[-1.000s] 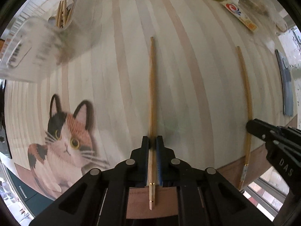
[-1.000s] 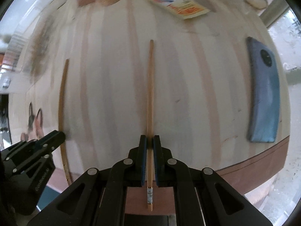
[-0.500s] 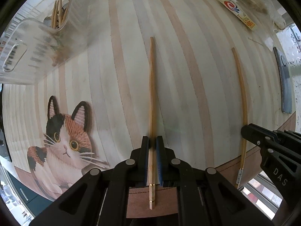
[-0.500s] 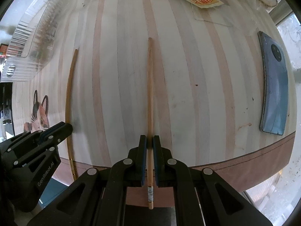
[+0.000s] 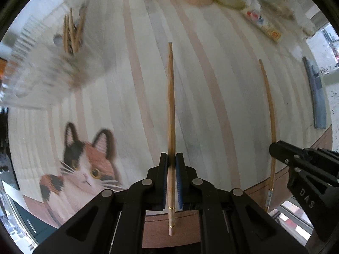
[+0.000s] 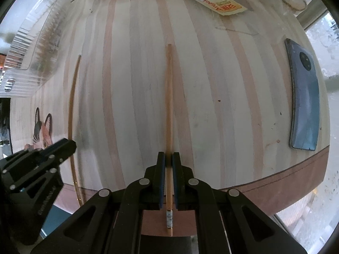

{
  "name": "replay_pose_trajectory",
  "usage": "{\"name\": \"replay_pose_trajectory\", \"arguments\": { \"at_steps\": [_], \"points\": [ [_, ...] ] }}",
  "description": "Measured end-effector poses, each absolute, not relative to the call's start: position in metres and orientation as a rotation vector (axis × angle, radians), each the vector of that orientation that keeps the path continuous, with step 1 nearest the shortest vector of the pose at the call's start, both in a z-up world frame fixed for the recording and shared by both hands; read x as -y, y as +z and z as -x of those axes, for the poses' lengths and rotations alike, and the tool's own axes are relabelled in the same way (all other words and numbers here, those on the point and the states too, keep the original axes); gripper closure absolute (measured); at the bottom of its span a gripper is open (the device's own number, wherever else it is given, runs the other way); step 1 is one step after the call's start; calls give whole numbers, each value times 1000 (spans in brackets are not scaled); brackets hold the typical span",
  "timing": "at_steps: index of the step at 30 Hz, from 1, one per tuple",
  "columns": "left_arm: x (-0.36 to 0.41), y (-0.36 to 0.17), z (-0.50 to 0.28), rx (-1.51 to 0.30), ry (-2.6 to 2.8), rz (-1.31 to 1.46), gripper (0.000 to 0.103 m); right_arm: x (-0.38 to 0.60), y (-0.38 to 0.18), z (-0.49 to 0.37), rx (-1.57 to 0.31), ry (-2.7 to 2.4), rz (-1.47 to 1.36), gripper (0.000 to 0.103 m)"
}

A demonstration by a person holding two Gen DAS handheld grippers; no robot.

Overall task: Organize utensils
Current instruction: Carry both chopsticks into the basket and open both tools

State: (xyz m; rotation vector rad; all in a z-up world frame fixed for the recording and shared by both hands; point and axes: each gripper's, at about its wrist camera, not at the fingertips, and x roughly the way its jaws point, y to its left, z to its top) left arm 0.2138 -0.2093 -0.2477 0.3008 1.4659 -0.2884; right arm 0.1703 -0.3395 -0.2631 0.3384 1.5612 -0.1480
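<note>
My left gripper [image 5: 171, 158] is shut on a wooden chopstick [image 5: 170, 110] that points straight ahead above the striped table. My right gripper [image 6: 168, 158] is shut on a second chopstick [image 6: 168, 105], held the same way. Each view shows the other gripper's chopstick to the side: the right one in the left wrist view [image 5: 269, 105] and the left one in the right wrist view [image 6: 72, 114]. A clear ribbed plastic utensil holder [image 5: 42, 67] with several chopsticks [image 5: 72, 31] in it stands at the far left, blurred; it also shows in the right wrist view [image 6: 31, 48].
A calico cat picture [image 5: 84, 165] lies on the table at the near left. A blue phone [image 6: 305, 97] lies at the right edge. A printed packet [image 6: 214, 0], a cup and other items stand at the far edge. The brown table edge [image 6: 275, 182] runs just below the grippers.
Both grippers have kept their chopsticks. The left view has swung: the utensil holder has shifted and blurred at the far left. The right gripper has drawn slightly closer to the table.
</note>
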Motion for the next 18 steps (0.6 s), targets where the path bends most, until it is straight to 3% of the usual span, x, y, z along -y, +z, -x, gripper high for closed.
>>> {"name": "replay_pose_trajectory", "arguments": {
  "at_steps": [18],
  "points": [
    [149,-93,-293,-1151,-269,-130,98,315,-116,-244,-1273,-65,-344,96]
  ]
}}
